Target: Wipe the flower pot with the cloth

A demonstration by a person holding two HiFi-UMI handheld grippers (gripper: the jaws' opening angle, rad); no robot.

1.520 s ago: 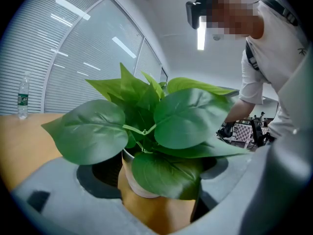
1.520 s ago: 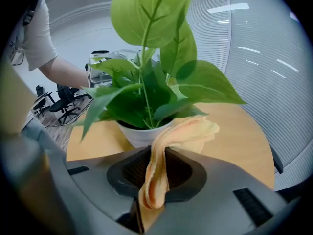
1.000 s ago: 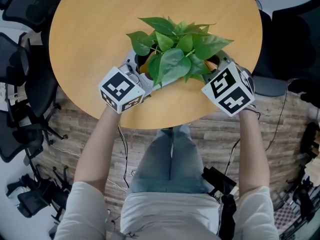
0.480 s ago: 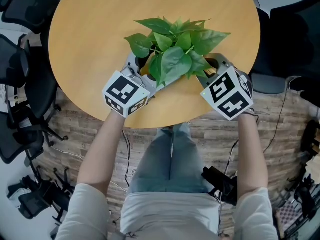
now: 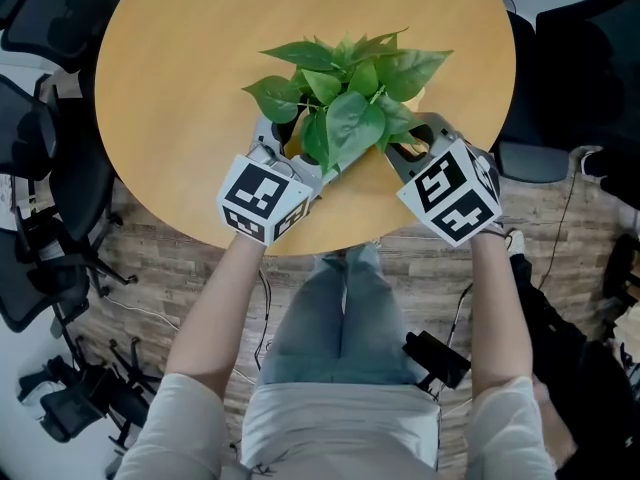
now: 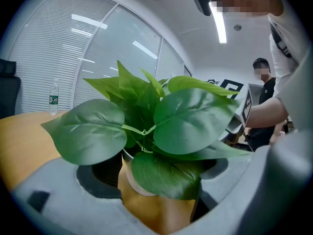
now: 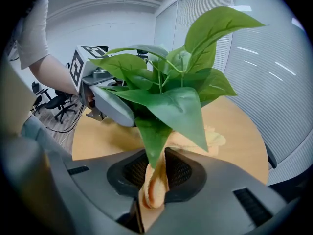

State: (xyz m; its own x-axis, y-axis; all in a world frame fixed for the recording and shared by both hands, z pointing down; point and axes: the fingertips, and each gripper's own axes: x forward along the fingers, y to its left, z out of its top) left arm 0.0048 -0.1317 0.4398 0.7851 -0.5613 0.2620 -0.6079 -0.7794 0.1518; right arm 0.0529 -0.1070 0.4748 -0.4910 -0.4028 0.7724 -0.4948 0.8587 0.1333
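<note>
A leafy green plant (image 5: 345,88) stands in a pale-rimmed flower pot (image 6: 134,180) near the front edge of the round wooden table (image 5: 180,68). My left gripper (image 5: 290,153) comes at the pot from the left, jaws closed against its sides just under the leaves. In the right gripper view one of its grey fingers (image 7: 110,104) shows beside the leaves. My right gripper (image 5: 410,143) is at the pot's right side, shut on a yellow-orange cloth (image 7: 151,190). The cloth runs from the jaws toward the pot and onto the table. Leaves hide most of the pot.
The table's near edge (image 5: 330,250) lies just below both grippers. Black office chairs (image 5: 40,158) stand to the left and a dark chair (image 5: 570,78) to the right. A water bottle (image 6: 54,99) stands far back. Another person (image 6: 264,106) stands in the background.
My left gripper has swung right and nearer the table's front edge. The right gripper shifted slightly left toward the pot. The plant sits a little farther up in the view.
</note>
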